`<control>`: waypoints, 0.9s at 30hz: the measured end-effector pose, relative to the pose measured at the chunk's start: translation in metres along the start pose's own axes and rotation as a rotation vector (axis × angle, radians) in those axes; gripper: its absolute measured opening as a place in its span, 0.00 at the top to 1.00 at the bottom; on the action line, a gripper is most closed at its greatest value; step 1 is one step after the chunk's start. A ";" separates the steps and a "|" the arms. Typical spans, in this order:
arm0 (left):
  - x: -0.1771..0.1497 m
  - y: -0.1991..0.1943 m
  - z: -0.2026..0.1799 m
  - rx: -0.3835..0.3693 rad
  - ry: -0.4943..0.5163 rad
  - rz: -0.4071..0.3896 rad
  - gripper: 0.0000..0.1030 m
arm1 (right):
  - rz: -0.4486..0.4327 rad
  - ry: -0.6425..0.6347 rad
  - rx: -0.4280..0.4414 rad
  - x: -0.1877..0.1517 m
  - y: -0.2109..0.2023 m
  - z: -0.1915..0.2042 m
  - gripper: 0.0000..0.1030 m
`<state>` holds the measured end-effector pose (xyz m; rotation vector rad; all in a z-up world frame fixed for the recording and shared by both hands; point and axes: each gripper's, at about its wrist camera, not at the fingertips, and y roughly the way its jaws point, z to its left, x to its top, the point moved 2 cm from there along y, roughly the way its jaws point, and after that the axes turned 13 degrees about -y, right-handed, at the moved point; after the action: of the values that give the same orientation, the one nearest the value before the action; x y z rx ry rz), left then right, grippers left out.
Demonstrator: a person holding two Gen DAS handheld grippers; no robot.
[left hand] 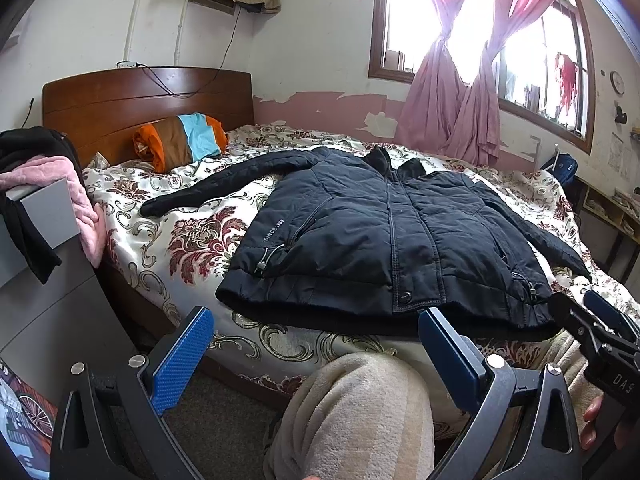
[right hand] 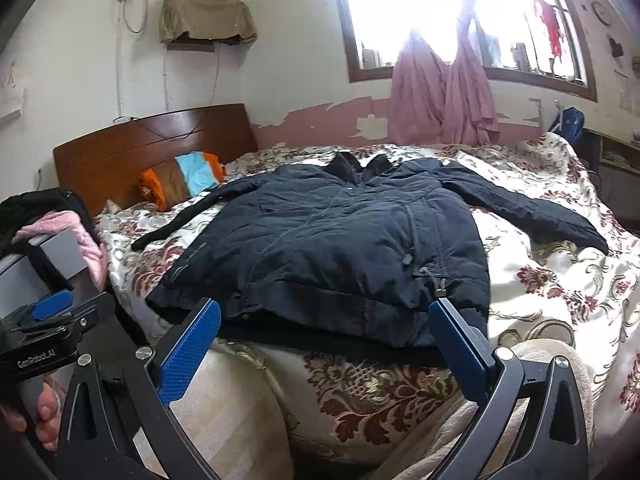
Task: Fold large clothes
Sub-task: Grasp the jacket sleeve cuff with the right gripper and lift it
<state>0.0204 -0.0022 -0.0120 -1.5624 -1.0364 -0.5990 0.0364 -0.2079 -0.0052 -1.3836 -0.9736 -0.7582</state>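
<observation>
Bed (left hand: pixel 192 240): I am looking across the floral cover from the near edge; it is bearing the whole job, with a striped pillow (left hand: pixel 180 140) lying up by the headboard.
Jacket (left hand: pixel 380 240): The dark padded jacket is lying flat, front up and zipped, collar pointing toward the window wall and hem toward me, the hem resting along the near edge of the bed.
Sleeves: Both are stretching out to the sides, one sleeve (left hand: pixel 208 188) reaching toward the pillow, the other sleeve (right hand: pixel 532 208) running off toward the far side. Neither is lying over the body.
Progress: I am judging the laying-out done and the folding not yet begun; I am seeing no fold anywhere in the cloth. Sleeves in, then body over, is all left to do.
Left gripper (left hand: pixel 316 344): I am holding it short of the hem with its blue pads wide apart and nothing between them.
Right gripper (right hand: pixel 324 340): It is hanging just before the hem near the toggle (right hand: pixel 438 284), fingers likewise spread and empty.
Person: A pale fleecy knee (left hand: pixel 360 412) is showing under the left gripper, close against the bed.
</observation>
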 end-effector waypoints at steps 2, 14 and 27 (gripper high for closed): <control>0.003 0.005 -0.002 -0.002 0.012 0.008 0.00 | -0.004 0.012 -0.020 0.002 0.003 -0.009 0.01; 0.043 0.068 -0.069 -0.076 0.093 0.148 0.00 | 0.051 0.225 -0.051 0.011 0.046 -0.145 0.01; 0.057 0.138 -0.199 -0.195 0.269 0.212 0.00 | 0.117 0.595 -0.210 -0.045 0.104 -0.363 0.01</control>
<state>0.1965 -0.1753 0.0157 -1.6800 -0.6160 -0.7557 0.1511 -0.5653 -0.0673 -1.2654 -0.3522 -1.1223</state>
